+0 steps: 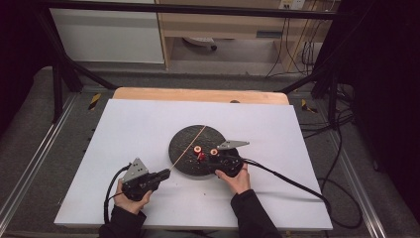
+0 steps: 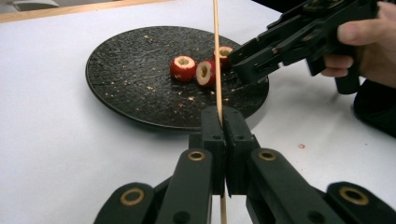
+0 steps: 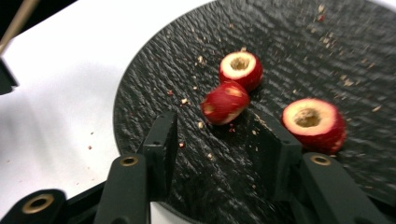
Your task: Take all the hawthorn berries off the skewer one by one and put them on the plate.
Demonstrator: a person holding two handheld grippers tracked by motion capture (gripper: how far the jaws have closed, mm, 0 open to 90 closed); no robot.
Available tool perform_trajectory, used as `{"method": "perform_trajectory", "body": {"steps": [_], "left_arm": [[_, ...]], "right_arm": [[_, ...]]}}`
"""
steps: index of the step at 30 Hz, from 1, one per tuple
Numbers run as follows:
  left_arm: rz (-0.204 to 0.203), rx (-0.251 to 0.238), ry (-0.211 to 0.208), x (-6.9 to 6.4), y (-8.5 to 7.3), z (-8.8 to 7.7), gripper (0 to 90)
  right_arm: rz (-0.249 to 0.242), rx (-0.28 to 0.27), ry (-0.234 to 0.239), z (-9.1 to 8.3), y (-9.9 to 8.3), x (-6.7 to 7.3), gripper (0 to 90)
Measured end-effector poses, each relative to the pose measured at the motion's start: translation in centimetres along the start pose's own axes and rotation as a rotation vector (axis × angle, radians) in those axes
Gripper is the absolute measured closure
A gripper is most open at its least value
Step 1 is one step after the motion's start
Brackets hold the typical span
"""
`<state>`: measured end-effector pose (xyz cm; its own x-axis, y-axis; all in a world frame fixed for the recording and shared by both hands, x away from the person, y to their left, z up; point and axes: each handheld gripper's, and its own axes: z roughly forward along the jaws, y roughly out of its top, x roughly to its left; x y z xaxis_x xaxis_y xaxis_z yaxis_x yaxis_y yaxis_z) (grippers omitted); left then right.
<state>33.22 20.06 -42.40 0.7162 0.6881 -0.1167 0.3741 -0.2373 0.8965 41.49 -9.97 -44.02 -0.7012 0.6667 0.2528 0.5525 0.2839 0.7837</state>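
Black fingers of the left gripper (image 2: 223,122) are closed tight on a thin wooden stick (image 2: 216,51) that reaches over the dark plate (image 2: 126,70). Right gripper (image 3: 219,140) is open, empty, around the middle red fruit piece (image 3: 224,102); I would close gently, centred

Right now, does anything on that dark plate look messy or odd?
Yes: pale crumbs are scattered across the black plate around three cored red fruit pieces. One piece lies tipped on its side, while the other two sit with the hollow up. A red speck also lies on the white table beside the plate.
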Motion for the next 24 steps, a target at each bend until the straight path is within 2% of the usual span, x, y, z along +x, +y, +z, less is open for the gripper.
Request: {"method": "perform_trajectory", "body": {"steps": [3,5,9,12,17,24], "left_arm": [[-0.002,0.002,0.001,0.1,0.1,0.0,88.4],[-0.004,0.001,0.003,0.1,0.1,0.0,88.4],[-0.003,0.003,0.007,0.0,0.2,0.0,88.3],[0.007,0.011,0.017,-0.1,0.4,0.1,88.3],[0.01,0.028,0.021,-0.1,0.6,0.4,88.3],[0.017,0.046,0.027,-0.2,1.1,0.8,88.3]], "right_arm": [[-0.012,-0.016,-0.003,-1.3,0.2,0.1,47.4],[-0.023,-0.022,-0.023,-2.2,0.1,-0.1,42.5],[-0.042,-0.025,-0.061,-4.0,-0.6,-0.9,33.1],[-0.04,-0.026,-0.072,-5.1,-1.5,-1.7,24.7],[-0.035,-0.022,-0.096,-6.5,-3.0,-3.0,11.0],[-0.02,0.0,-0.119,-7.8,-4.8,-4.4,2.1]]}}
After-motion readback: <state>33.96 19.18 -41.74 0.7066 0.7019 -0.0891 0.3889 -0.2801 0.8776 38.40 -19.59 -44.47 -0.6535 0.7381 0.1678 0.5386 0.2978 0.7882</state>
